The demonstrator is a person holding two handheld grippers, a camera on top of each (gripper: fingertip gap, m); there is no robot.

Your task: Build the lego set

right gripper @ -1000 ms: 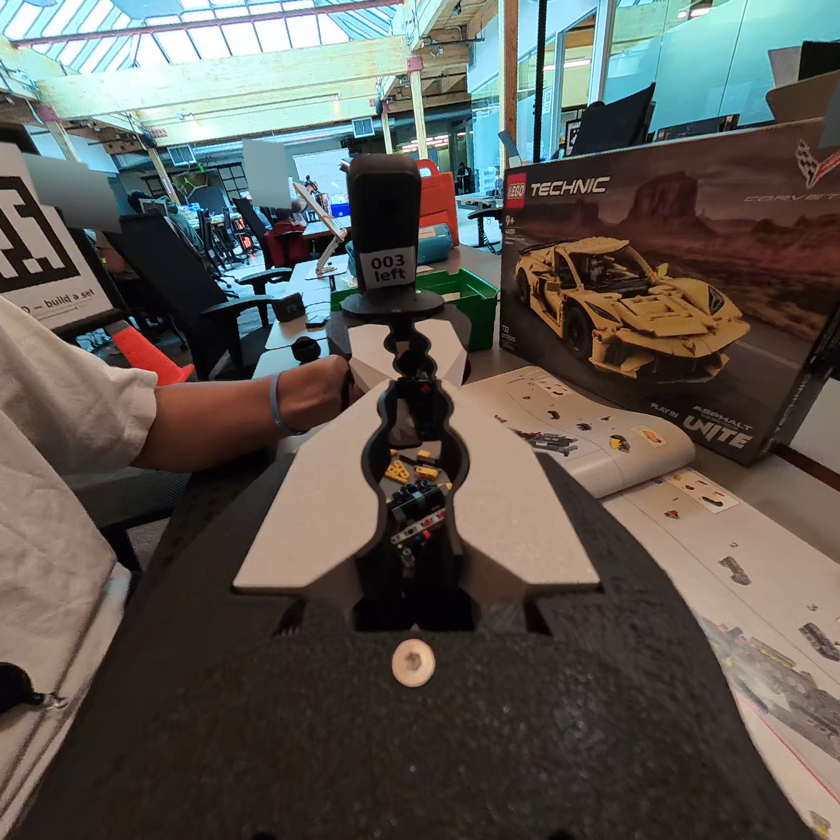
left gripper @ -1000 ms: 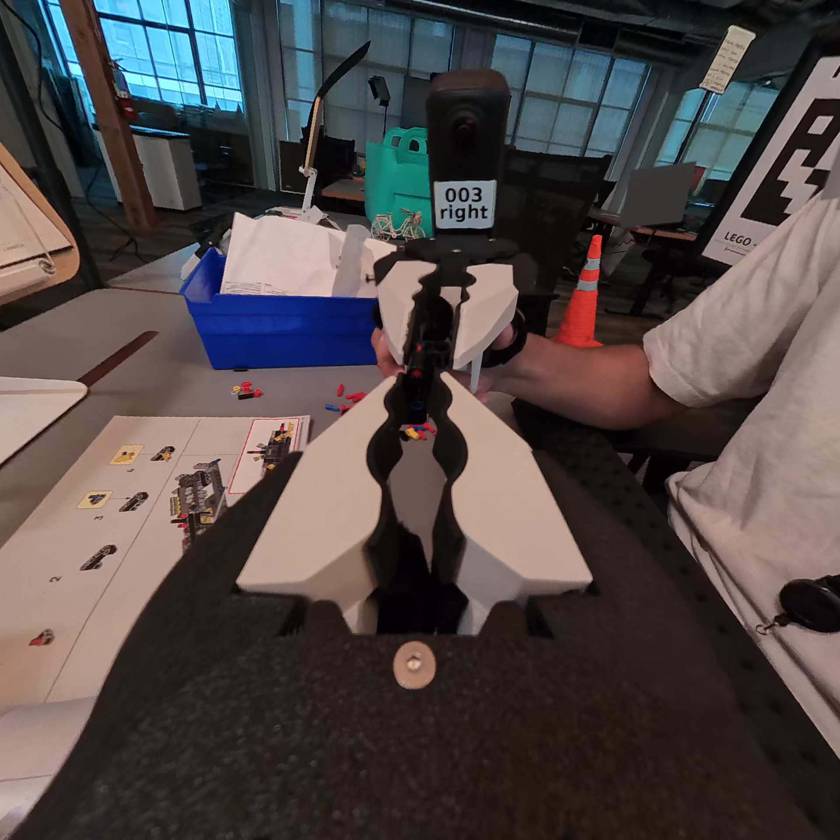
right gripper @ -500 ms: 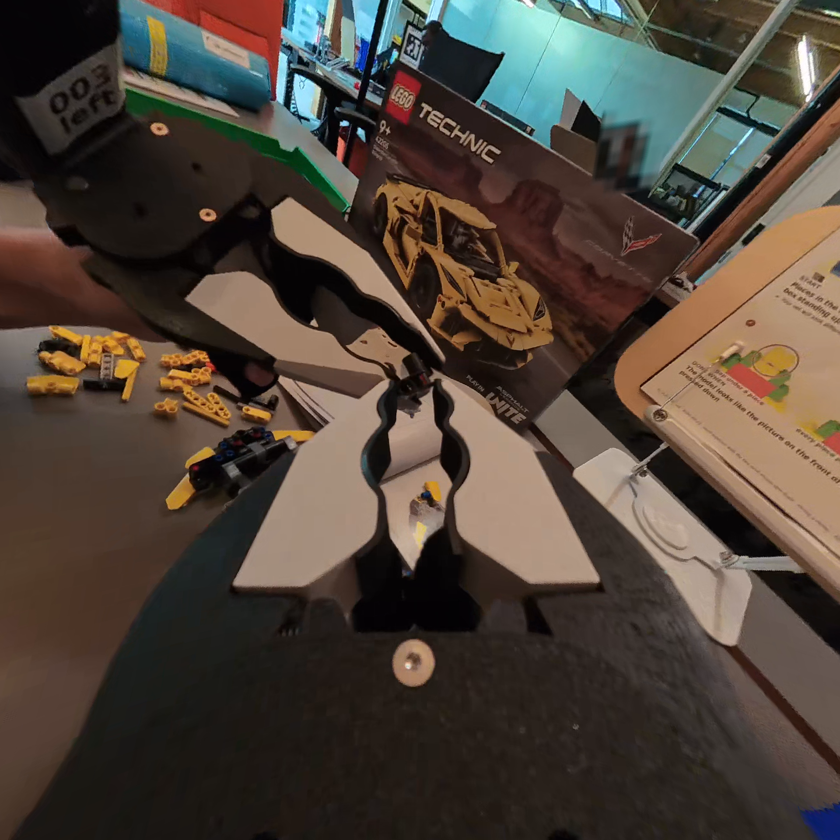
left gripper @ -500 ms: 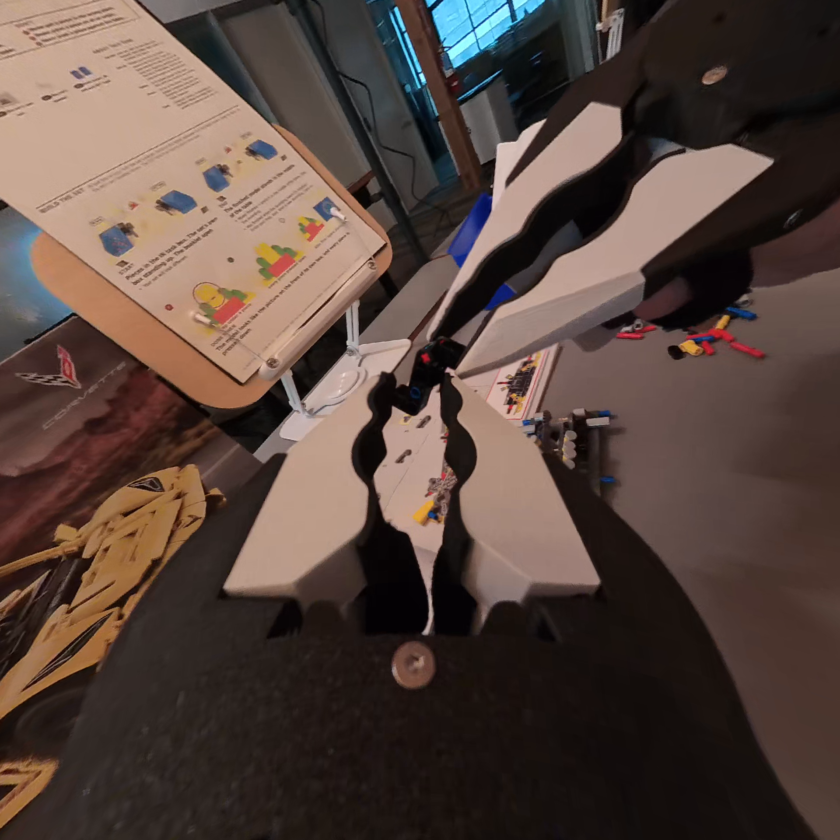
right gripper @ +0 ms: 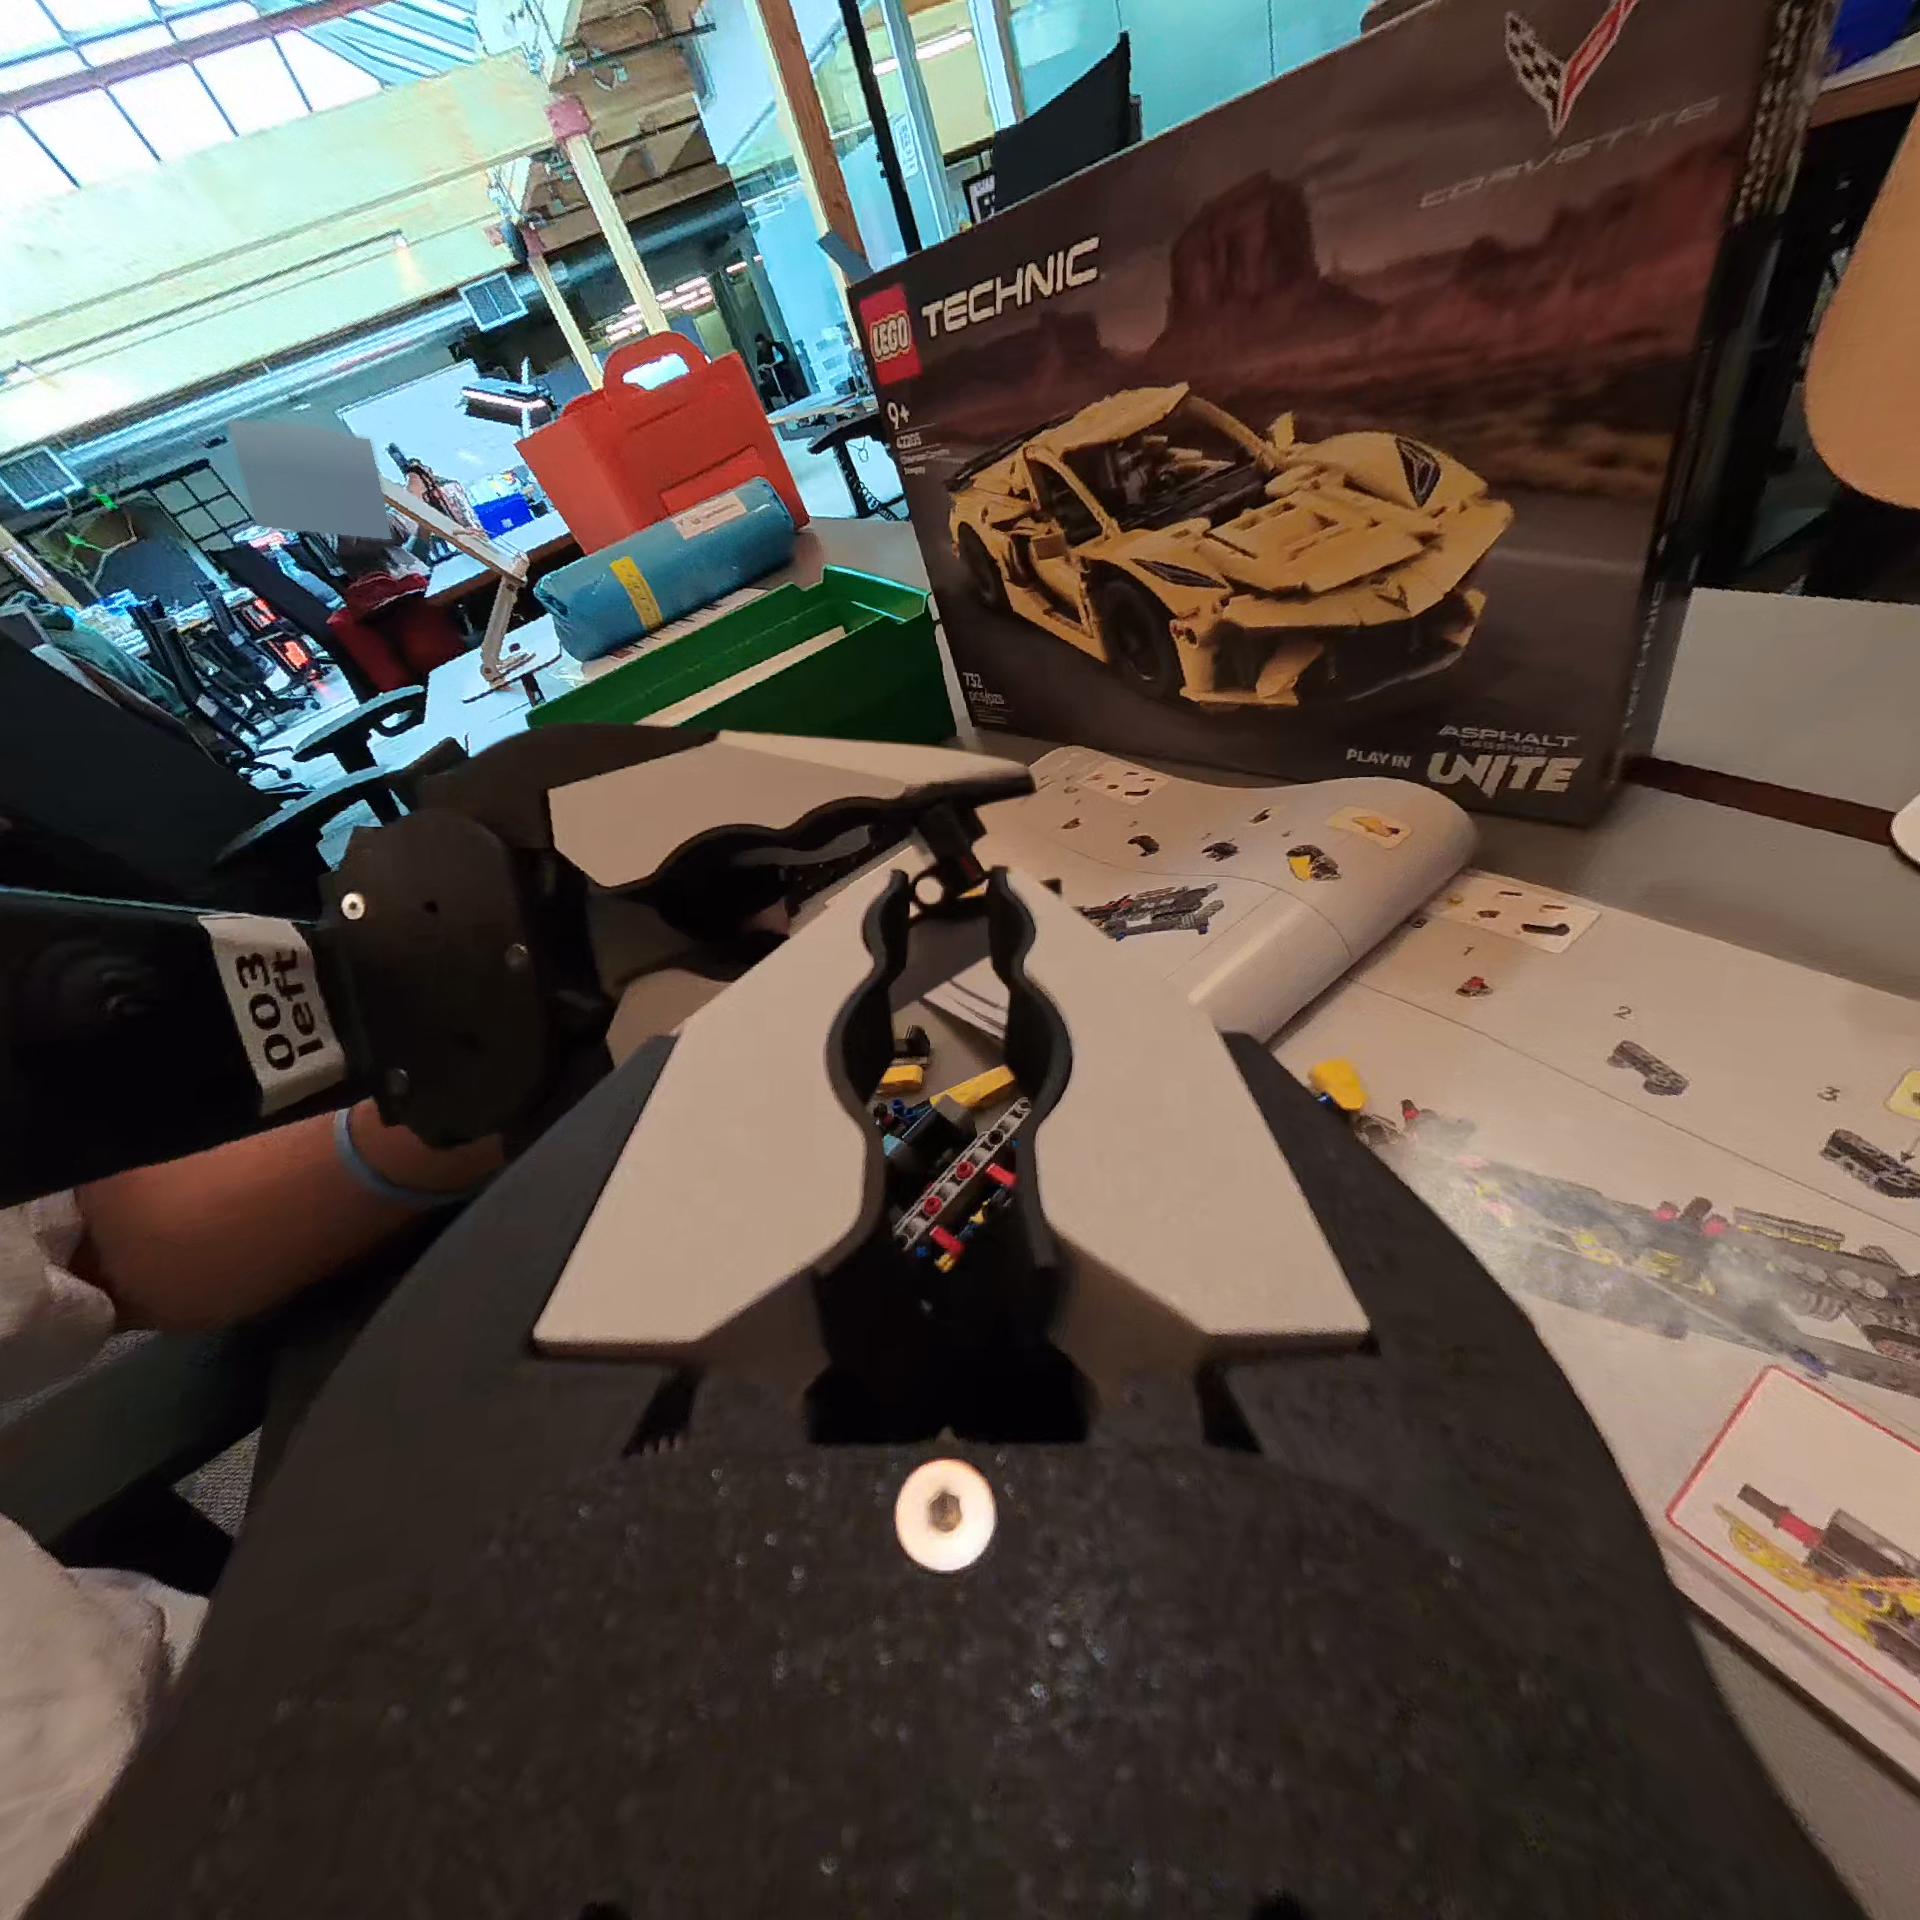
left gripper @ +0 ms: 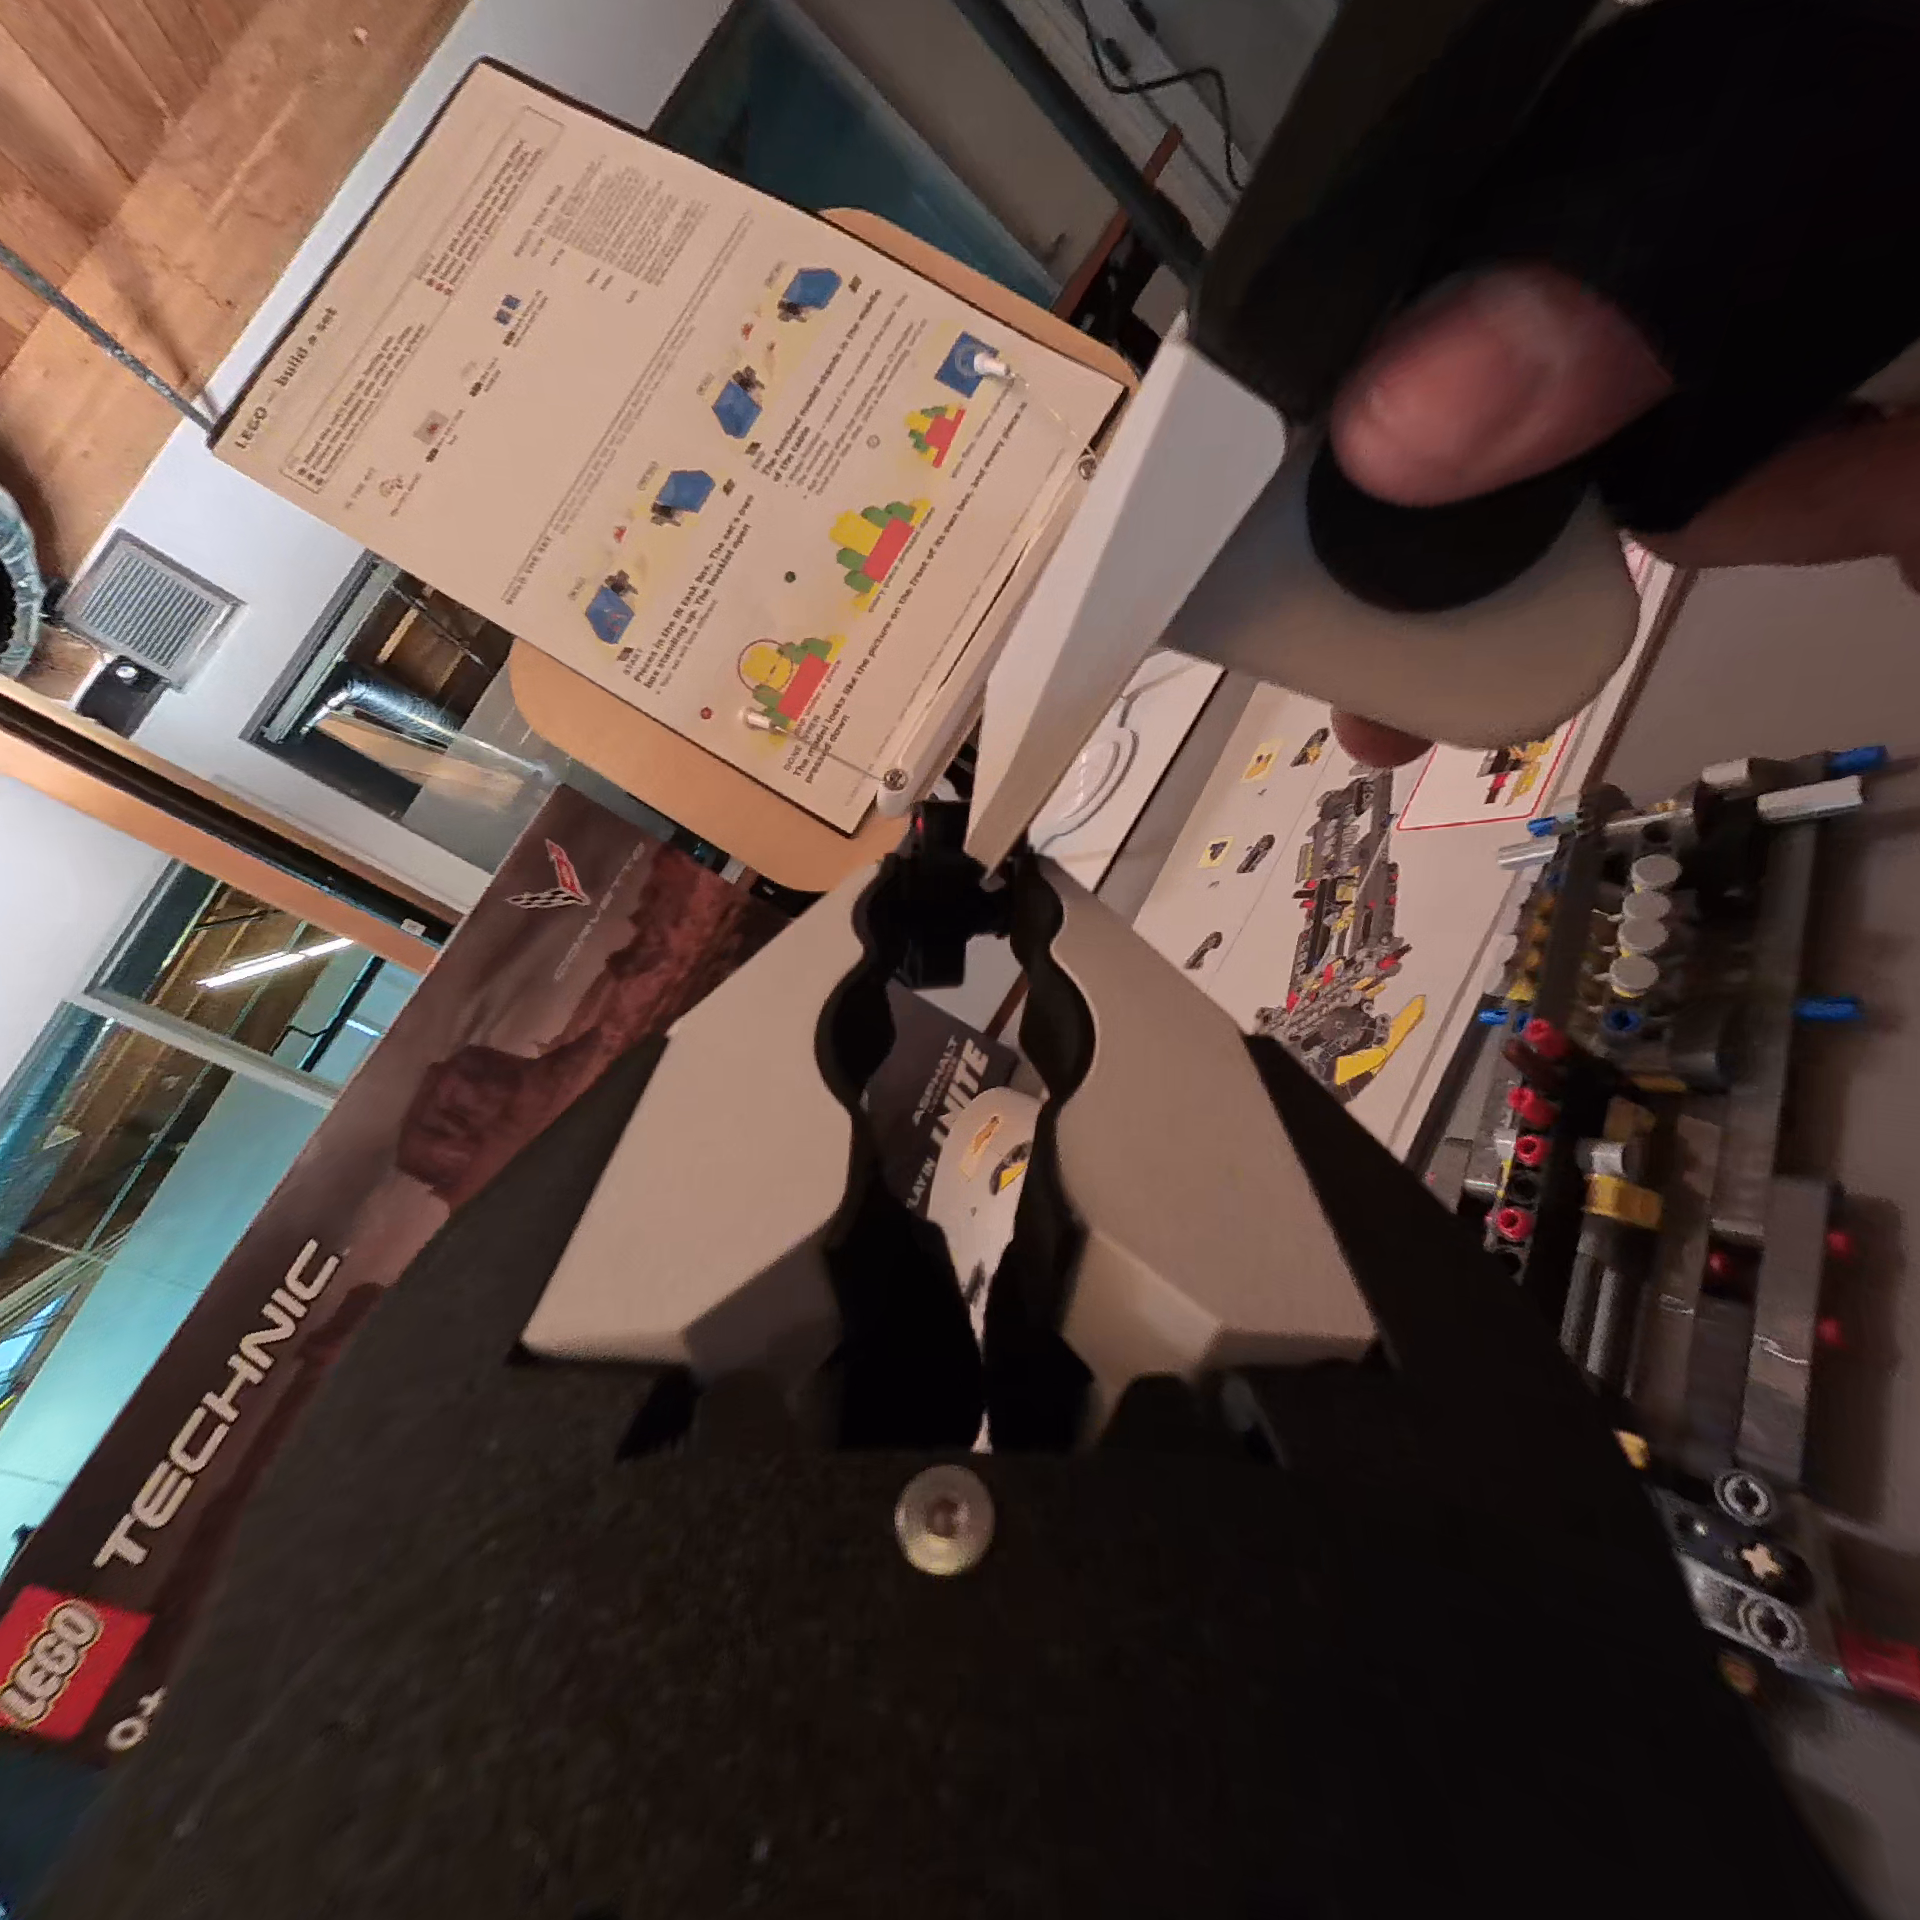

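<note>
1. The big dark cardboard set box with the yellow sports car printed on it (right gripper: 1299, 499) stands upright at the far edge of your grey table (right gripper: 1714, 821), well behind the work.
2. The open white instruction booklet (right gripper: 1558, 1091) lies flat in front of the box. It pictures a long chassis, so I judge you are somewhere in the middle of the steps.
3. The long grey-and-black partly built chassis with red and blue pins (left gripper: 1662, 1091) lies on the table beside the booklet. It has no yellow bodywork, so most of the build looks left to do.
4. Loose yellow and black pieces (right gripper: 966, 1091) lie on the table below your grippers, not yet fitted.
5. Your left gripper (right gripper: 961, 805) comes in from the side, its white fingers nearly together, pinching the small black connector piece with a red pin (right gripper: 951, 847) at the tips.
6. Your right gripper (right gripper: 940, 888) has its fingers a narrow gap apart, with the lower end of that same piece between the tips. I cannot tell whether they actually grip it or only touch it.
7. That small piece is held in the air above the table, apart from the chassis, so joining it there is still ahead.
</note>
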